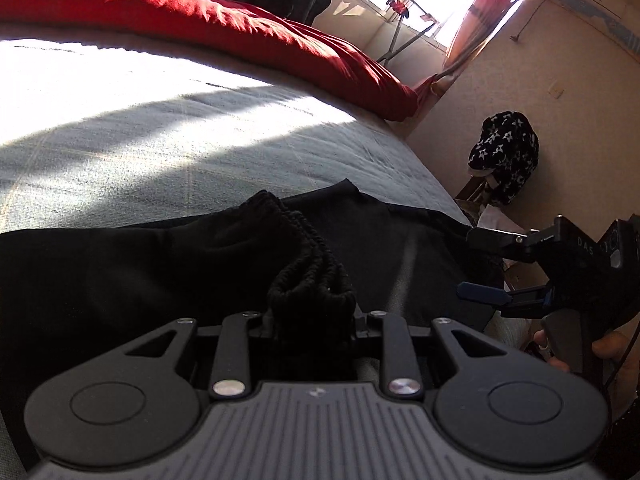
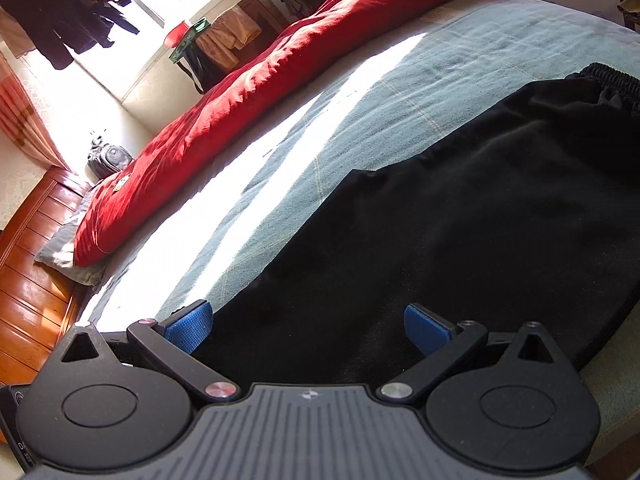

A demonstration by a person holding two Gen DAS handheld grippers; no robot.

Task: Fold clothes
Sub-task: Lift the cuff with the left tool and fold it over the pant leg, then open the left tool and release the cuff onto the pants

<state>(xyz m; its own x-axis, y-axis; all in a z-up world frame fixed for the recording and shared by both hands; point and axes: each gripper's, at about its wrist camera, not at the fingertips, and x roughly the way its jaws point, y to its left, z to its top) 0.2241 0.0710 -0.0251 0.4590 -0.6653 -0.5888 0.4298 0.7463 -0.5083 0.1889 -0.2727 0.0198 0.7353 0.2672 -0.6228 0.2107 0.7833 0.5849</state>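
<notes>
A black garment [image 1: 120, 272] lies on the grey-blue bed cover [image 1: 160, 140]. My left gripper [image 1: 310, 320] is shut on a bunched stretch of its ribbed elastic waistband [image 1: 308, 280], which hides the pads. In the right wrist view the same garment [image 2: 440, 220] spreads flat, and more of the waistband [image 2: 612, 80] shows at the far right. My right gripper [image 2: 308, 326] hovers open over the garment's near edge, its blue pads [image 2: 188, 328] wide apart with only flat cloth below. That right gripper [image 1: 480, 266] also shows at the right of the left wrist view, held by a hand.
A red duvet [image 2: 280, 80] runs along the bed's far side. A wooden headboard [image 2: 28, 280] and a grey backpack [image 2: 108, 158] stand at the left. A black star-patterned cloth [image 1: 504, 152] sits on a chair past the bed's edge. Clothes hang by the window.
</notes>
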